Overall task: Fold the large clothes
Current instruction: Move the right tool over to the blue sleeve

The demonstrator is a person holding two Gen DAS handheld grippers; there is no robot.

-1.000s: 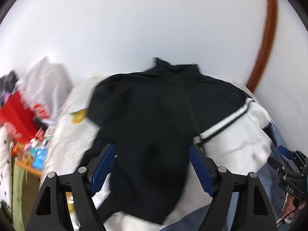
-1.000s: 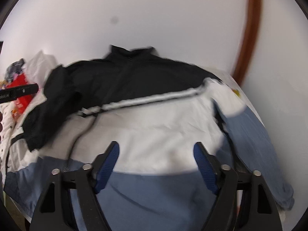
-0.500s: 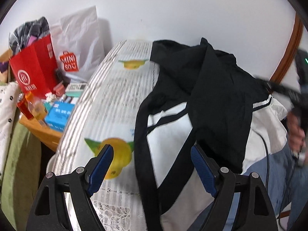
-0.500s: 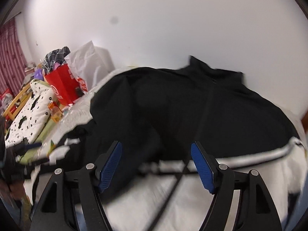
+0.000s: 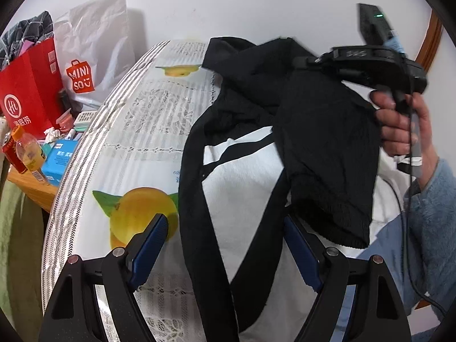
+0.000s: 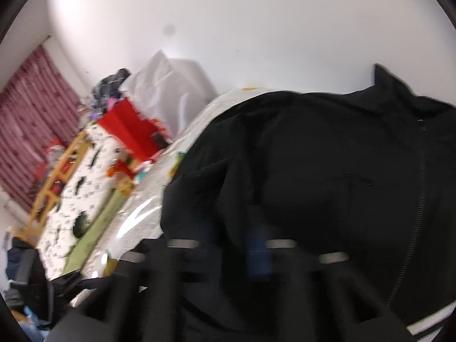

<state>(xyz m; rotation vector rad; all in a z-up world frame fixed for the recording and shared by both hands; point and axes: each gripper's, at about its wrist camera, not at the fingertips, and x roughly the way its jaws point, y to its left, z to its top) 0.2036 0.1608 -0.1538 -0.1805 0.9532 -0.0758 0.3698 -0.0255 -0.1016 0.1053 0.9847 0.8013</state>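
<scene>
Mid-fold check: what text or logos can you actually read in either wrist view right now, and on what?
"MINI SO" with a bag logo: white plastic bag.
Round white logo and white characters, not legible to me: red paper bag.
Print on the blue box: too small.
Label on the orange bottle: unreadable.
Right wrist view: too blurred, nothing readable.

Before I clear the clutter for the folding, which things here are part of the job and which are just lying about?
Part of the job:
- jacket, black, white and blue, on the table
- left gripper, open
- right gripper, shut; right hand

Lying about:
- red paper bag
- white shopping bag
- drink bottle
- blue box
</scene>
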